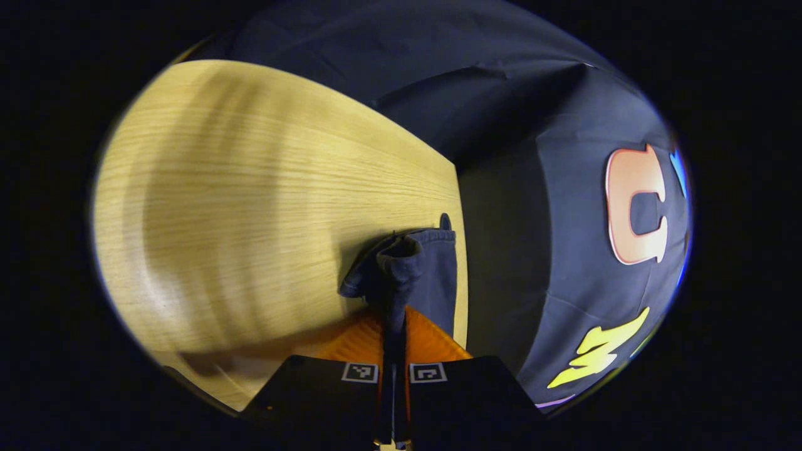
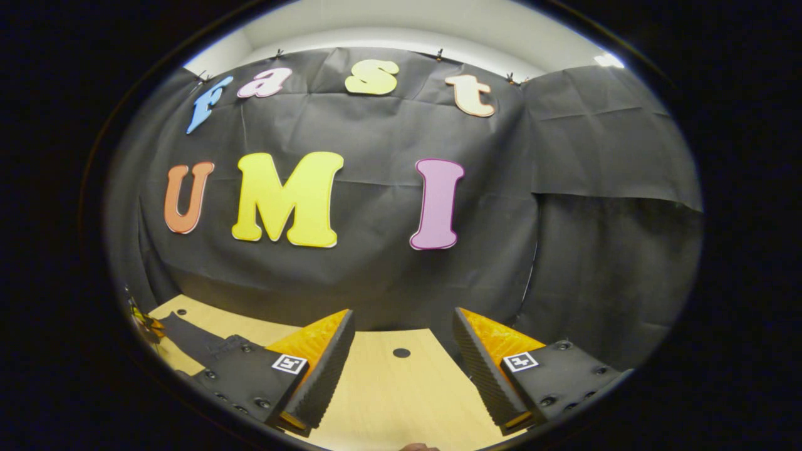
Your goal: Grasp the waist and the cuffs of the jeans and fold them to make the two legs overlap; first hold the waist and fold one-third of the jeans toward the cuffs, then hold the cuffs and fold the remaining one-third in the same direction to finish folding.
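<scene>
In the left gripper view, a bunched end of the dark blue jeans [image 1: 410,266] is pinched between the orange fingers of my left gripper [image 1: 396,316], which is shut on the cloth. The denim hangs forward near the right edge of the wooden table [image 1: 250,207]. In the right gripper view, my right gripper [image 2: 402,319] stands open above the table [image 2: 388,394], nothing between its ribbed pads [image 2: 326,369]. A dark strip that looks like the jeans [image 2: 188,335] runs off toward the far left, where a small orange shape [image 2: 143,322] sits at the rim, too small to identify.
The table's edge [image 1: 462,250] drops off just right of the held denim, with the black cloth wall [image 1: 532,219] beyond. A small round dark hole [image 2: 401,352] marks the tabletop near its far edge. Broad bare wood lies left of the left gripper.
</scene>
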Motion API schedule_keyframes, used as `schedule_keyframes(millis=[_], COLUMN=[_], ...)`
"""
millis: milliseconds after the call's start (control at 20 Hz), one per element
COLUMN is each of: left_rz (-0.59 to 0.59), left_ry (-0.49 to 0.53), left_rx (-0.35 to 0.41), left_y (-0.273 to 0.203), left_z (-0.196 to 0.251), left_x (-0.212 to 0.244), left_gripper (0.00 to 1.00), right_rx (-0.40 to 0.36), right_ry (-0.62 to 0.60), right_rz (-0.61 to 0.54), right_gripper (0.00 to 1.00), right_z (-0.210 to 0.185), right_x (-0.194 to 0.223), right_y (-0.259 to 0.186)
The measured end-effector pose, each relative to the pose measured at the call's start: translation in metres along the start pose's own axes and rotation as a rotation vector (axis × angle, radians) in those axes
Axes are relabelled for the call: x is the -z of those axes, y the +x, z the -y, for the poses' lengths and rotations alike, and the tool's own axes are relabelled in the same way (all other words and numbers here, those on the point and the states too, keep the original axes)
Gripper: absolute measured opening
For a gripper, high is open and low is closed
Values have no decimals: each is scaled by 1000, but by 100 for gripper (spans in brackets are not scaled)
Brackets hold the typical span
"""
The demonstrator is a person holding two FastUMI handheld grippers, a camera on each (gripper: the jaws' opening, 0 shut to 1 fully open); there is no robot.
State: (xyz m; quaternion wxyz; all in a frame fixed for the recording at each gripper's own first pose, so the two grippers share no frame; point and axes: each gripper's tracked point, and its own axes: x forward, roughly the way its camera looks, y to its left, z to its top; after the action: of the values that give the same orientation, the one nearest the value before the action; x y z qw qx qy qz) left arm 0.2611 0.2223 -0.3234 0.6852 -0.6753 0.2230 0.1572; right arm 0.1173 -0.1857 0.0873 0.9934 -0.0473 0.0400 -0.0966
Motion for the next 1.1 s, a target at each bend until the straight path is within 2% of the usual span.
schedule_keyframes(millis=[100,150,200,250,300,350,500,650,750,850,1050,1100], left_rz=[3,3,8,12,15,20,26,24,32,11,-15,-12], left_ry=[6,13,27,45,72,103,226,277,352,457,597,647], left_rx=[33,50,66,82,102,121,186,265,301,326,350,348], left_y=[-7,-11,-16,-23,-30,-37,-61,-87,-99,-103,-100,-99], left_z=[16,22,31,38,50,65,109,157,178,203,233,237], left_x=[0,1,3,2,6,10,31,65,98,139,209,225], left_gripper=[4,4,4,4,4,4,4,4,4,4,4,4], right_rx=[-9,-13,-20,-26,-33,-43,-65,-84,-97,-101,-80,-73], right_ry=[2,3,6,9,14,18,26,40,51,54,67,69], right_rz=[-4,-6,-7,-9,-13,-16,-14,-2,1,2,3,1], right_gripper=[93,97,93,97,100,97,98,97,97,97,97,93], right_z=[-2,-2,-4,-5,-6,-8,-13,-21,-19,-11,17,25], right_x=[2,4,5,7,7,10,11,6,6,7,9,9], right_y=[0,0,1,1,2,2,3,7,9,9,11,11])
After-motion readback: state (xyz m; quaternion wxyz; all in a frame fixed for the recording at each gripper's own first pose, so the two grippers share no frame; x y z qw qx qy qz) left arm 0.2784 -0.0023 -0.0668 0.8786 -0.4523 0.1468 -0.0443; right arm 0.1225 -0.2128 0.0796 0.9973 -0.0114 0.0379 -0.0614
